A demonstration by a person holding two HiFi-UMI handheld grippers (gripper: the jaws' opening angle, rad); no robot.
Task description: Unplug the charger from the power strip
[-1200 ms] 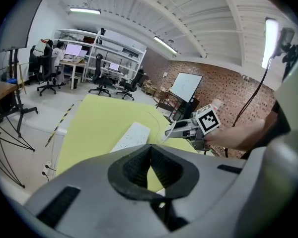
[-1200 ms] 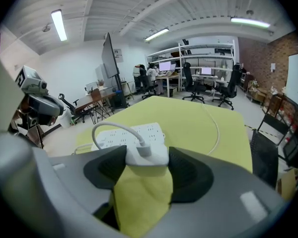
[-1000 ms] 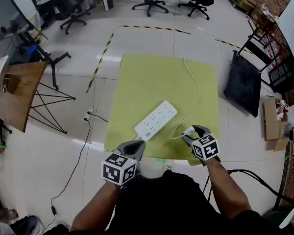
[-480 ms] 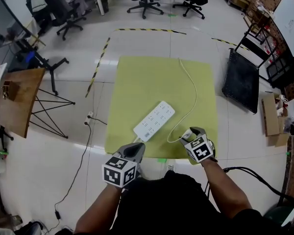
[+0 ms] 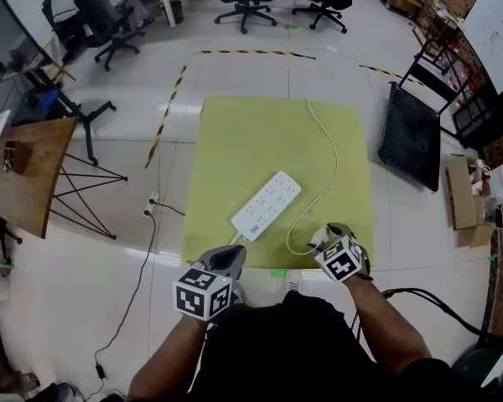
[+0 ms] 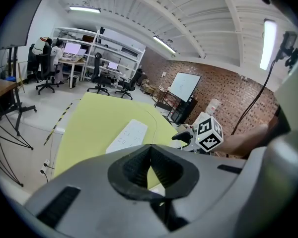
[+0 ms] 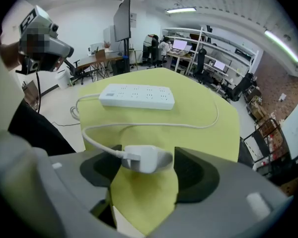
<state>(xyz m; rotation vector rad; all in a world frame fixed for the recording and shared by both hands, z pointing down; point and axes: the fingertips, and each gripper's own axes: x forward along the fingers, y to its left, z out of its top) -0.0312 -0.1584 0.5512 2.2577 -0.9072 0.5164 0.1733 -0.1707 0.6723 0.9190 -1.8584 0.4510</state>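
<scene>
A white power strip (image 5: 267,206) lies slantwise on the yellow-green mat (image 5: 277,132); none of its sockets has a plug in it. Its white cable (image 5: 331,166) loops toward the mat's near right corner. There the white charger (image 7: 143,158) lies on the mat between the pads of my right gripper (image 5: 329,234). Those jaws have just been opening, and a gap shows beside the charger. My left gripper (image 5: 232,254) hovers at the mat's near edge, short of the strip (image 6: 127,135), shut on nothing.
A black panel on a cart (image 5: 412,141) stands right of the mat. A wooden table (image 5: 29,170) and a tripod stand are at the left. A floor cable and socket (image 5: 153,199) lie beside the mat's left edge. Office chairs stand at the back.
My right gripper has come down toward the mat's near right corner with the charger, and its jaws now stand wider around it. The left gripper has barely moved.
</scene>
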